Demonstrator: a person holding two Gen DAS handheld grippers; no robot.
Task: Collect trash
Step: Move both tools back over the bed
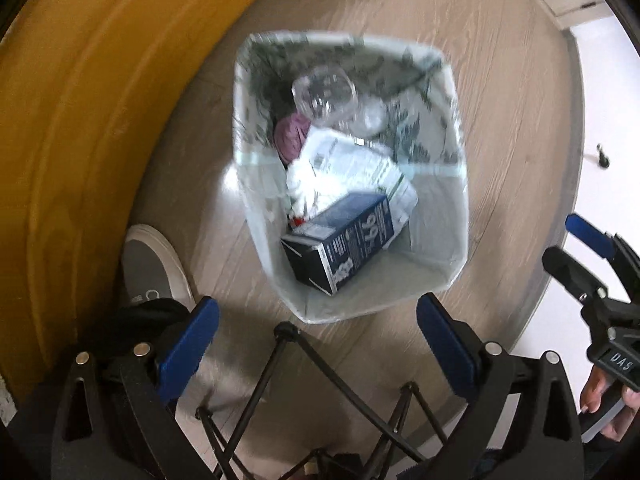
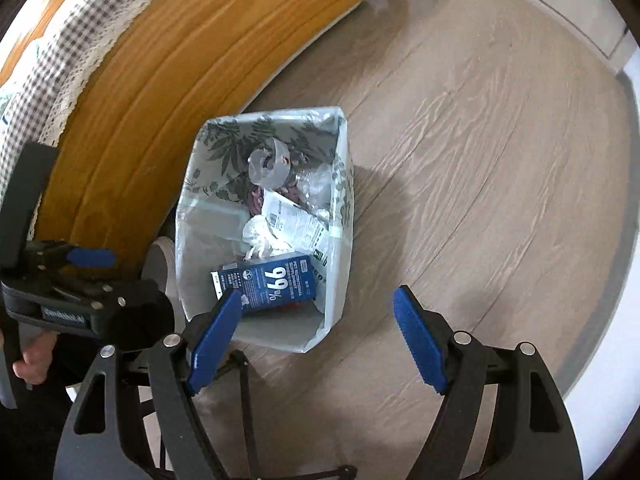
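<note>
The left wrist view looks nearly straight down into the trash bin (image 1: 436,240), which stands on the wooden floor (image 1: 500,128), and shows a grey shoe (image 1: 154,268) near its left side. The right wrist view alone shows the checked cloth (image 2: 52,64) on the wooden furniture (image 2: 168,80) left of the bin. A blue box (image 2: 272,282) lies in the bin with crumpled white paper (image 2: 262,240) and clear plastic (image 1: 324,98). The left gripper (image 1: 318,334) is spread wide and empty above the bin. The right gripper (image 2: 318,338) is also spread apart, holding nothing.
</note>
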